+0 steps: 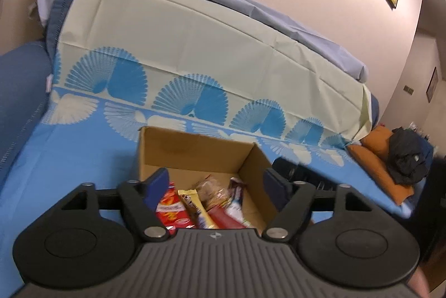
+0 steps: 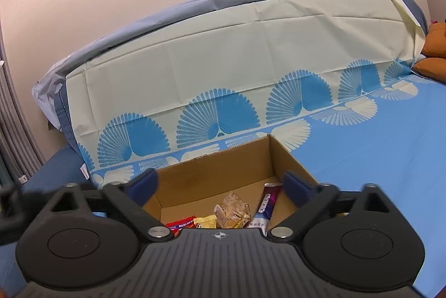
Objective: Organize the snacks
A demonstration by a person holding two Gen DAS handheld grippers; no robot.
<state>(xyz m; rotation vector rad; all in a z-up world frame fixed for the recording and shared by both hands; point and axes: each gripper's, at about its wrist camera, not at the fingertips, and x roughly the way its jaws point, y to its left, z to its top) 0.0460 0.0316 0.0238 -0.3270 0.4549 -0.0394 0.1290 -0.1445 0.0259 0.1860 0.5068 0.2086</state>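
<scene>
My left gripper [image 1: 216, 183] wide, empty | my right gripper [image 2: 220, 185] wide, empty | both over box [image 1: 200, 150] on blue cloth [image 1: 83, 153] | snacks [image 1: 206, 203] inside, near end

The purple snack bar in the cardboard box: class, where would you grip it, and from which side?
Grip the purple snack bar across its narrow width near the upper end, coming down from above. It lies long and flat beside the right wall of the cardboard box, so side approaches look blocked. Both grippers are open.
</scene>
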